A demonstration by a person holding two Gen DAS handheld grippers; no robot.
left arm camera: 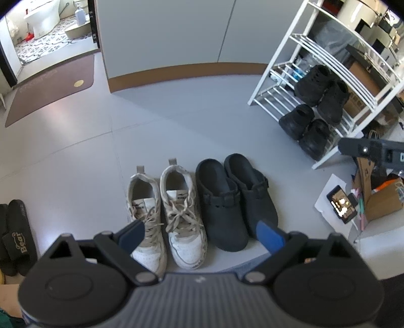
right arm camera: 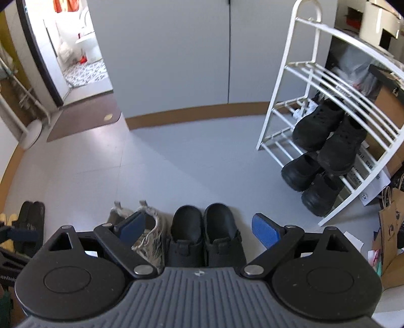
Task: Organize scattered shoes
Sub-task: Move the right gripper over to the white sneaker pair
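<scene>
Grey tiled floor (left arm camera: 75,156) throughout. Brown doormat (left arm camera: 50,90) before an open bathroom doorway; beyond it a white toilet (left arm camera: 41,17) on patterned tiles (left arm camera: 43,44). Grey cabinet doors (right arm camera: 176,55) above a brown skirting strip (right arm camera: 197,113). Cardboard box (left arm camera: 383,199) and a small open black case (left arm camera: 342,201) on white paper (left arm camera: 328,191), far right. Brown paper bags (right arm camera: 390,219) near the lower right edge.

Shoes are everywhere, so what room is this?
Probably a home's entry hall: a white shoe rack holding black shoes, pairs lined on the floor, and a bathroom doorway with a doormat.
</scene>
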